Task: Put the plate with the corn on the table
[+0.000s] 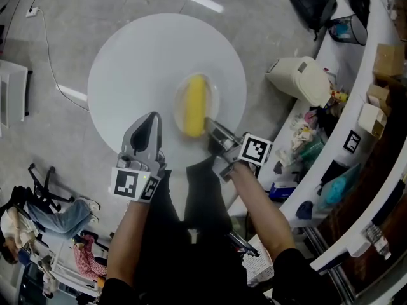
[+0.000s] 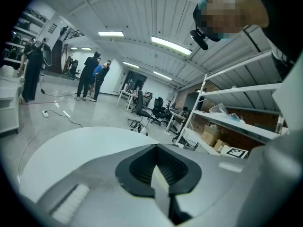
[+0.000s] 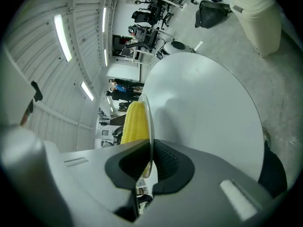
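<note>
Setting the plate (image 1: 213,96) down on the counter (image 1: 140,62).
My right claw (image 1: 213,131) grips the plate's rim, corn (image 1: 196,105) on it, over the counter; left claw (image 1: 149,121) is closed, empty. Next, I judge: lower level, then release.

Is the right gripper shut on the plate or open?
Shut on the plate: the right gripper pinches its thin rim between both jaws, with the corn lying on it.

I record a round white table (image 1: 133,62) on grey floor (image 1: 63,18); plate (image 1: 214,97) with corn (image 1: 194,113) at 4 o'clock, contact unconfirmed.
</note>
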`<control>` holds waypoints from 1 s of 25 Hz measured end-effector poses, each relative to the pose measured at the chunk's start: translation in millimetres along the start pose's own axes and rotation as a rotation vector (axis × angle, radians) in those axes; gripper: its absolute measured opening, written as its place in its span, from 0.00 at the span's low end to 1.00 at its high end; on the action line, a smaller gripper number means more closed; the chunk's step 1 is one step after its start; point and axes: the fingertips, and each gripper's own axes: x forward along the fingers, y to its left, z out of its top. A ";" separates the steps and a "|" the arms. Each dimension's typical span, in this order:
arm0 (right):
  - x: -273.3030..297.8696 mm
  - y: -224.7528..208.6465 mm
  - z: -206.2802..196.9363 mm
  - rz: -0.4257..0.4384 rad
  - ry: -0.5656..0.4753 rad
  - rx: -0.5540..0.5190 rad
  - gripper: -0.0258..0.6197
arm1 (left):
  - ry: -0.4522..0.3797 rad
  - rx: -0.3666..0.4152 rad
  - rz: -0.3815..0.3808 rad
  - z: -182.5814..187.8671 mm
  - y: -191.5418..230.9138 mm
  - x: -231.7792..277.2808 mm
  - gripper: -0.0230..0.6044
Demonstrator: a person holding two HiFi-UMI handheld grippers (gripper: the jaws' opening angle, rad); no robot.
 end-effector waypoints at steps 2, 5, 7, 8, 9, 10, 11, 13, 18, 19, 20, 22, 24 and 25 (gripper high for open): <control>1.4 -1.1 1.7 0.002 0.002 -0.004 0.08 | -0.002 -0.005 0.003 -0.9 0.0 -0.3 0.04; 3.9 -4.1 3.3 -0.006 0.003 -0.003 0.08 | -0.003 -0.010 0.006 -1.9 0.5 -0.9 0.04; 5.9 -6.4 3.2 -0.011 0.004 0.000 0.08 | -0.002 -0.013 0.006 -3.7 1.5 -1.3 0.04; 7.0 -7.1 3.2 -0.012 0.005 0.000 0.08 | -0.001 -0.013 0.006 -4.6 2.1 -1.3 0.04; 8.0 -7.7 3.1 -0.014 0.005 0.001 0.08 | -0.001 -0.014 0.005 -5.4 2.6 -1.1 0.04; 8.7 -8.3 3.1 -0.015 0.005 0.003 0.08 | 0.000 -0.014 0.005 -6.1 3.1 -0.9 0.04; 9.2 -9.0 3.0 -0.018 0.005 0.005 0.08 | 0.001 -0.016 0.005 -6.8 3.6 -0.7 0.04; 9.8 -11.4 2.6 -0.029 0.005 0.011 0.08 | 0.002 -0.024 0.005 -7.3 4.6 -0.1 0.04; 11.7 -15.6 1.0 -0.047 0.005 0.022 0.09 | 0.000 -0.030 0.006 -7.6 7.2 0.6 0.04; 11.9 -16.2 0.3 -0.053 0.005 0.026 0.09 | 0.001 -0.030 0.007 -8.1 7.8 0.5 0.04; 12.1 -16.4 -0.3 -0.058 0.006 0.025 0.09 | 0.002 -0.032 0.007 -8.6 8.5 0.4 0.04; 12.4 -16.5 -0.8 -0.071 0.006 0.016 0.09 | 0.003 -0.034 0.009 -9.3 9.6 -0.3 0.04; 11.5 -17.4 -0.6 -0.102 0.004 0.000 0.09 | 0.002 -0.034 0.009 -9.7 10.0 -0.7 0.04; 11.3 -16.9 -0.1 -0.116 0.002 -0.013 0.09 | 0.001 -0.034 0.009 -10.1 10.1 -0.8 0.04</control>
